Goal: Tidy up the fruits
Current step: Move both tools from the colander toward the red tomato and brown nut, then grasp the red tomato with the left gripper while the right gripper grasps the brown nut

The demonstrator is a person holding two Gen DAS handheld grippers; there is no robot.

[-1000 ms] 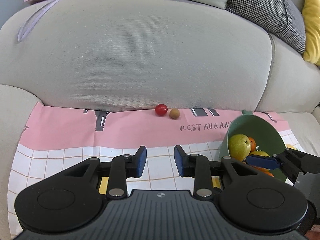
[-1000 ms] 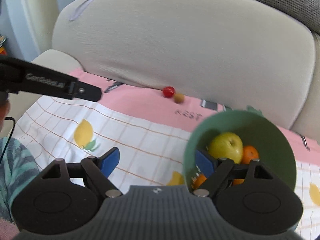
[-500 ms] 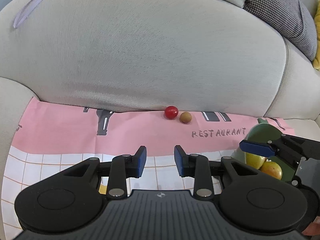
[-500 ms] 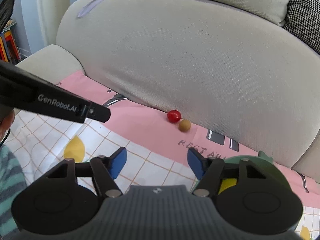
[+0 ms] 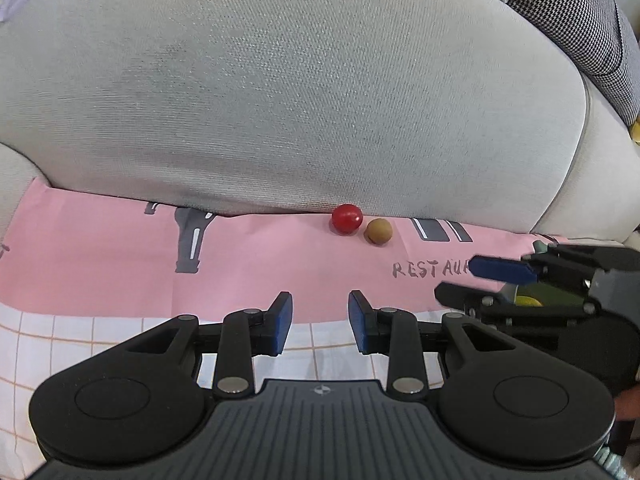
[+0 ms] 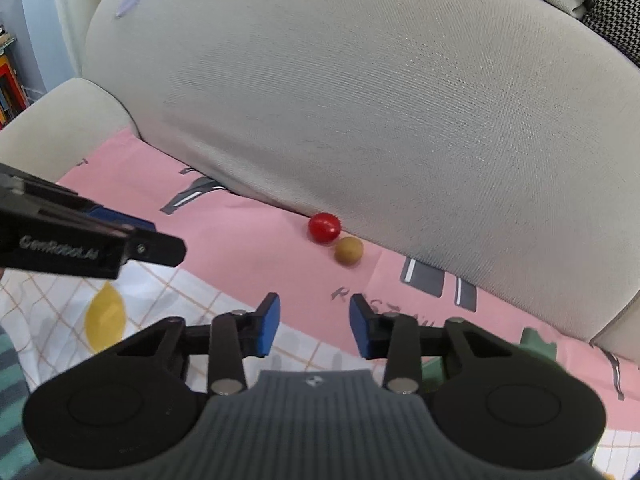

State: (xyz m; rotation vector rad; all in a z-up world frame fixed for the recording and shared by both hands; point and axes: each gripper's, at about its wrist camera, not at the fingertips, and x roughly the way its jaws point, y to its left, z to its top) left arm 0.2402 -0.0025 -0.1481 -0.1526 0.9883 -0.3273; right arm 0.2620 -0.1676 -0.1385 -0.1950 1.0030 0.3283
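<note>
A small red fruit (image 5: pixel 347 218) and a small brown fruit (image 5: pixel 378 231) lie side by side on the pink cloth (image 5: pixel 120 264) at the foot of the sofa back. They also show in the right wrist view, red fruit (image 6: pixel 324 227) and brown fruit (image 6: pixel 348 250). My left gripper (image 5: pixel 320 322) is open and empty, short of both fruits. My right gripper (image 6: pixel 315 326) is open and empty, also short of them. The green bowl (image 5: pixel 556 298) with fruit is mostly hidden behind the right gripper.
The grey sofa back (image 5: pixel 304 88) rises right behind the fruits. A checked cloth with lemon prints (image 6: pixel 106 316) covers the seat near me. A houndstooth cushion (image 5: pixel 580 20) sits at the upper right. The left gripper's side (image 6: pixel 80 240) crosses the right wrist view.
Both grippers have moved forward toward the red and brown fruits. The right gripper has left the green bowl and its jaws have narrowed. The bowl has dropped almost out of view.
</note>
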